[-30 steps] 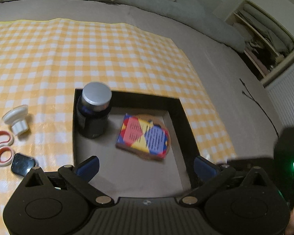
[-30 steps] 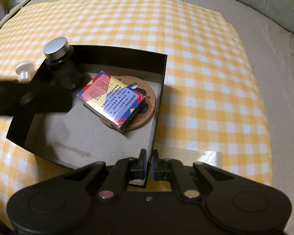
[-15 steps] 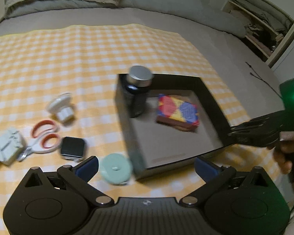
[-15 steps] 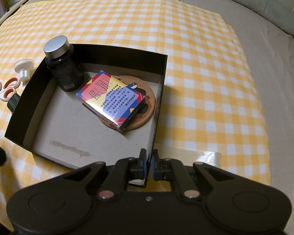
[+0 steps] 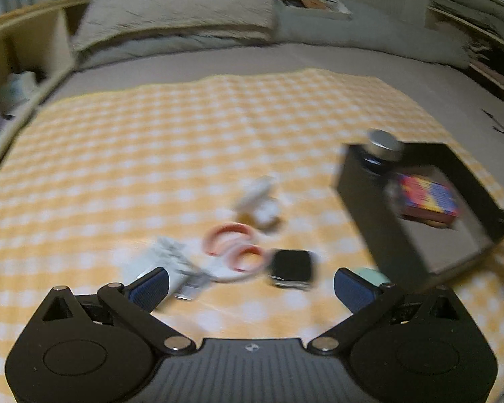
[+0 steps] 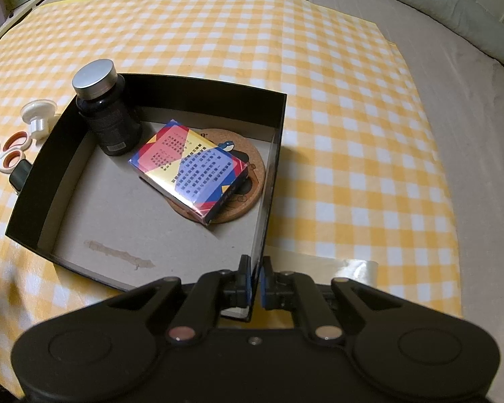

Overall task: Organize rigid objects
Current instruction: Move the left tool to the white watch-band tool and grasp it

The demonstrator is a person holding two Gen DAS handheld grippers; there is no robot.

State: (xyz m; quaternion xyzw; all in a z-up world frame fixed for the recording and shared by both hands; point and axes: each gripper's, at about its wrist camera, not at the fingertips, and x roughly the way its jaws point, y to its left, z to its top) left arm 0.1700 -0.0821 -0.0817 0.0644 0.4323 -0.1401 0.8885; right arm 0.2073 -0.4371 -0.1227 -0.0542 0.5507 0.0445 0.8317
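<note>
A black box [image 6: 171,82] sits on a yellow checked cloth [image 6: 352,107] spread over a bed [image 6: 480,154], and everything else is placed around it. The right hand-held gripper [image 6: 256,283] is clamped on the box's near right wall, one finger inside and one outside. Inside the box, a dark bottle [image 6: 107,114] with a silver cap stands upright in the far left corner. A round cork coaster [image 6: 248,181] lies flat against the right wall, and a colourful card pack [image 6: 188,171] rests on top of it, overhanging toward the box's middle. Left of the box, on the cloth, lie a white spool [image 6: 37,117], scissors [image 6: 13,151] with orange handles, and a black watch [image 6: 20,176] that sits just beside the box's left wall. The left hand-held gripper [image 5: 250,285] hovers over the cloth to the left of the box with its fingers wide apart and nothing between them; its view is blurred. In that view the watch and scissors lie just ahead of the fingers, and a pale green round thing [image 5: 373,275] shows behind the right finger, close to the box's near corner. A strip of clear tape [image 6: 356,268] lies on the cloth near the box's right wall.
</note>
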